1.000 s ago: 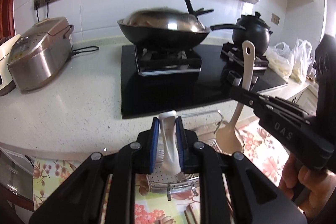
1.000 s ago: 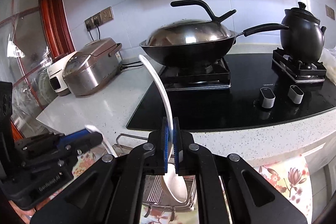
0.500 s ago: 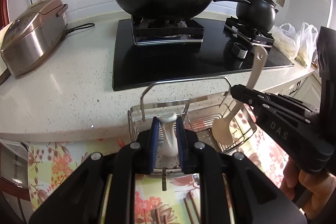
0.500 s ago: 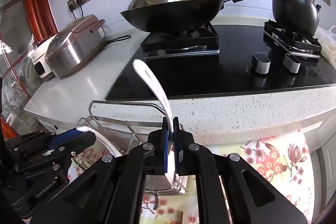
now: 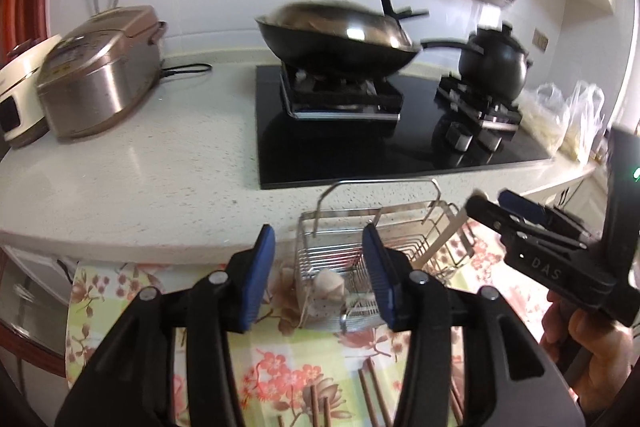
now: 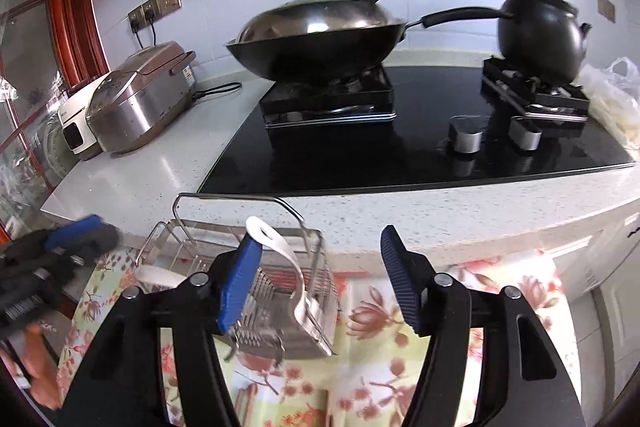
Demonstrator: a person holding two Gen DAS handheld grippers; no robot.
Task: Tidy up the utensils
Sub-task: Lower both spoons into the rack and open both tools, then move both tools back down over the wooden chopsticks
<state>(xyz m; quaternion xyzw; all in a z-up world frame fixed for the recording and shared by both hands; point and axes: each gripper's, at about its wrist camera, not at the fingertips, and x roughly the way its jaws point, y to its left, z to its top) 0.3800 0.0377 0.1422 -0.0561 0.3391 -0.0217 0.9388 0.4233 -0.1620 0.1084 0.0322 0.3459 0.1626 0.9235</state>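
Note:
A steel wire utensil rack (image 5: 404, 223) (image 6: 320, 267) stands on a floral cloth below the counter edge. A white spoon (image 5: 328, 287) lies inside it in the left wrist view. A white rice paddle (image 6: 280, 255) leans in the rack's right end in the right wrist view; its beige handle (image 5: 444, 243) shows in the left wrist view. My left gripper (image 5: 320, 275) is open and empty just above the rack. My right gripper (image 6: 320, 279) is open and empty over the rack; it also shows in the left wrist view (image 5: 504, 211).
Brown chopsticks (image 5: 372, 399) lie on the floral cloth (image 5: 288, 367) near me. The white counter (image 5: 140, 179) holds a rice cooker (image 5: 100, 71), a black hob (image 5: 360, 147) with a wok (image 5: 340, 39) and a black pot (image 5: 496, 63), and plastic bags (image 5: 568, 119).
Both grippers have opened and let go: the white spoon and the rice paddle now rest in the rack. Both grippers have pulled back a little.

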